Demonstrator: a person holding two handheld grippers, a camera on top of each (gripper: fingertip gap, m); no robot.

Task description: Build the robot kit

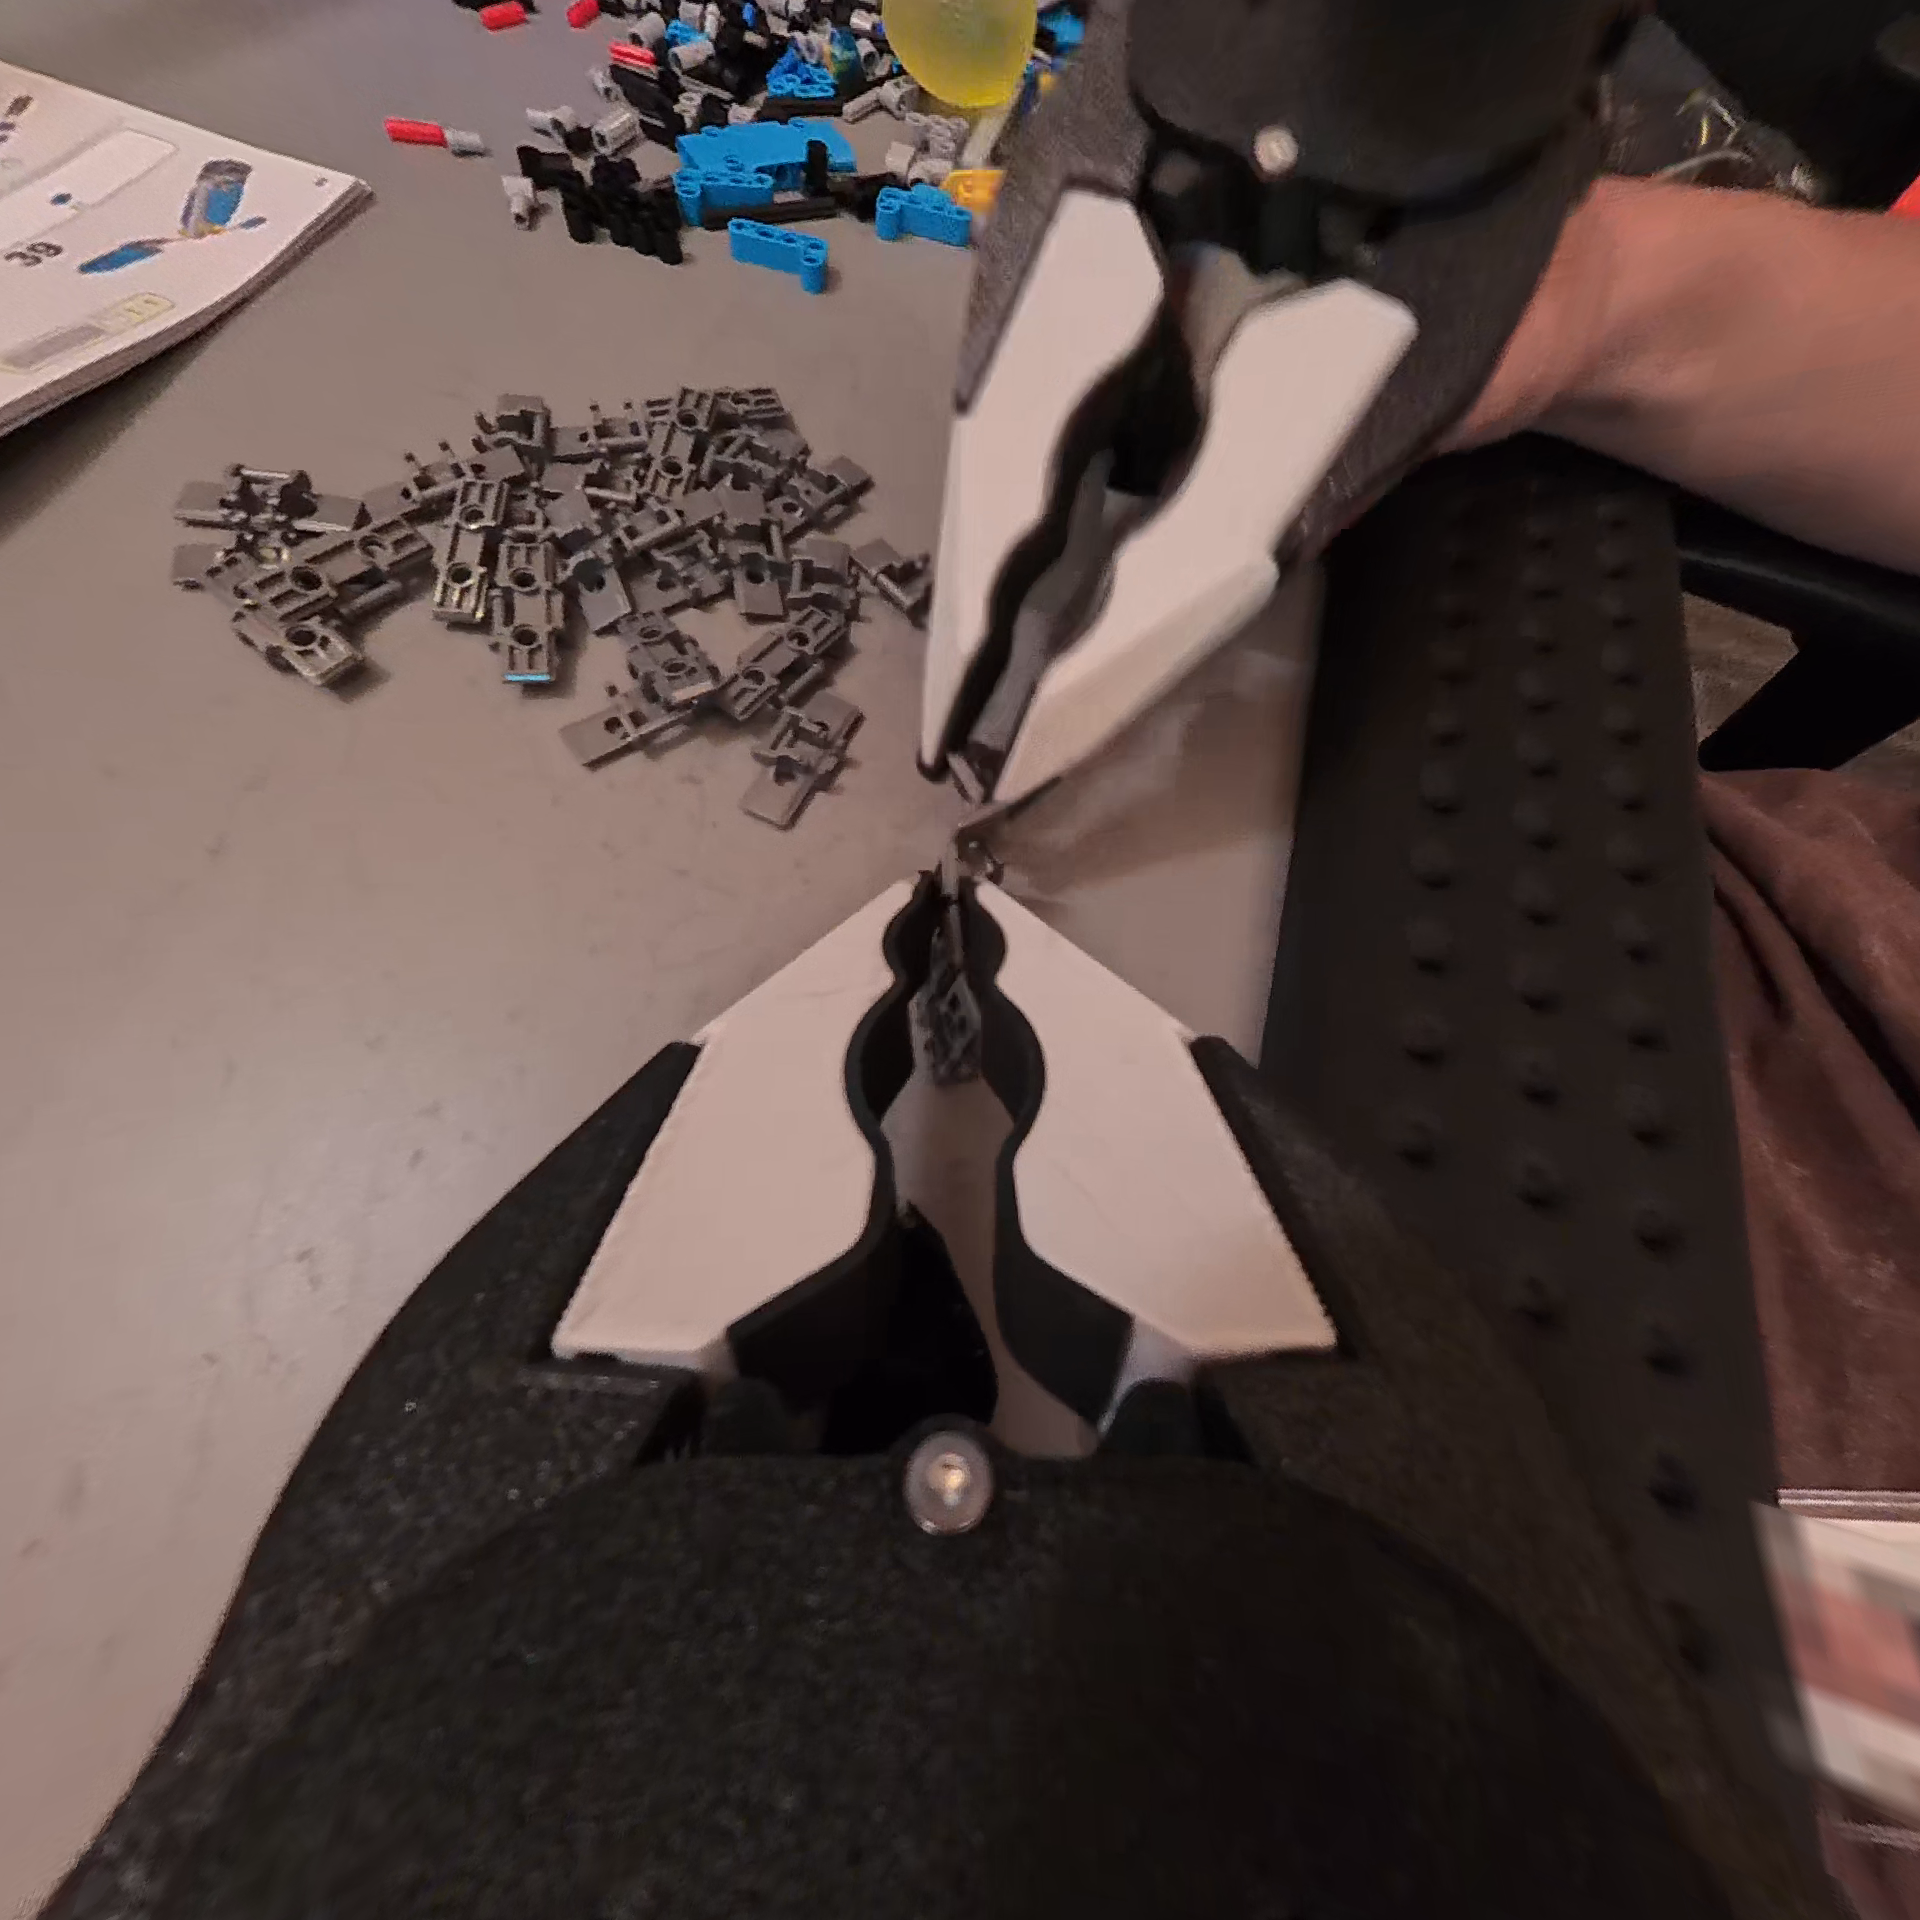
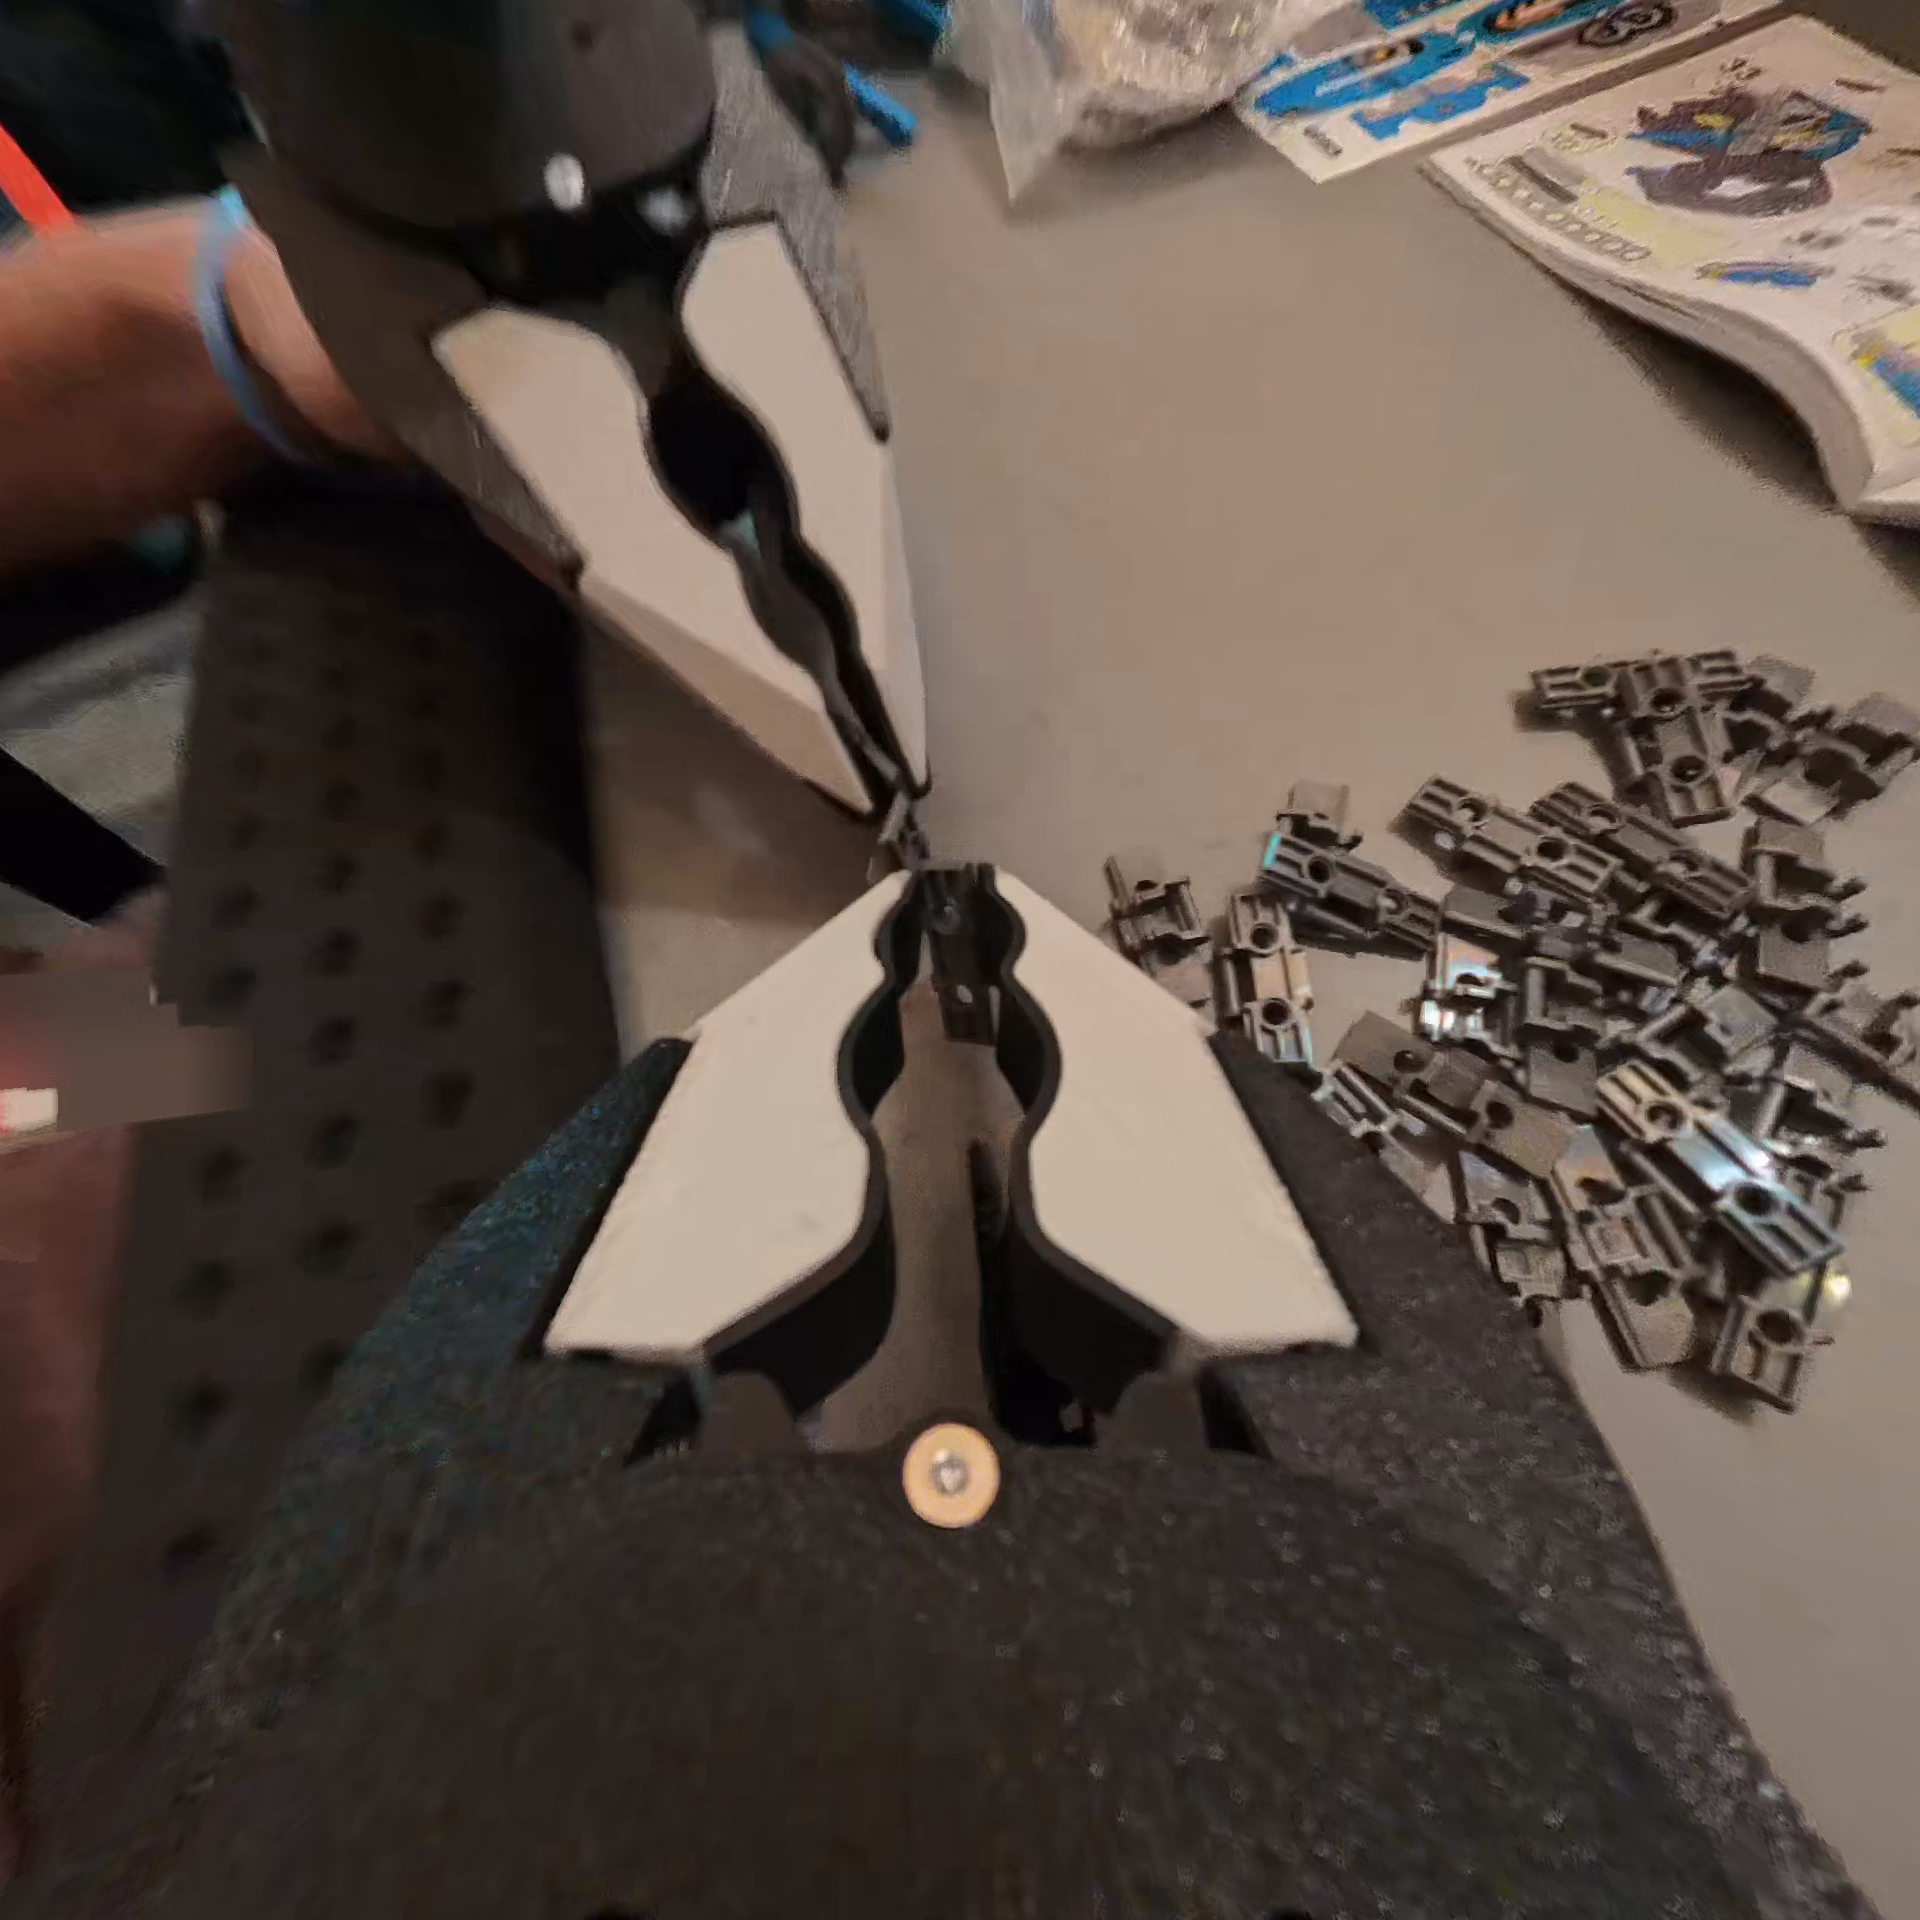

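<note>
My left gripper (image 1: 951,894) is shut on a small dark grey track link (image 1: 948,1023) held between its white fingers. My right gripper (image 2: 951,883) is shut on another dark grey track link (image 2: 961,987). The two grippers meet tip to tip above the table's near edge, and the two links touch at the tips. The right gripper also shows in the left wrist view (image 1: 961,774), coming from upper right. The left gripper shows in the right wrist view (image 2: 899,795), coming from upper left. A pile of loose dark grey track links (image 1: 540,561) lies on the table; it also shows in the right wrist view (image 2: 1579,1039).
A grey table (image 1: 312,987) holds an open instruction booklet (image 1: 125,239), and mixed blue, black, grey and red pieces (image 1: 748,156) at the back. A studded black strip (image 1: 1507,935) runs along the table edge. Booklets (image 2: 1714,229) and a plastic bag (image 2: 1122,73) lie behind. A person's forearm (image 1: 1714,332) holds the right gripper. The grippers are tip to tip, or close to it.
</note>
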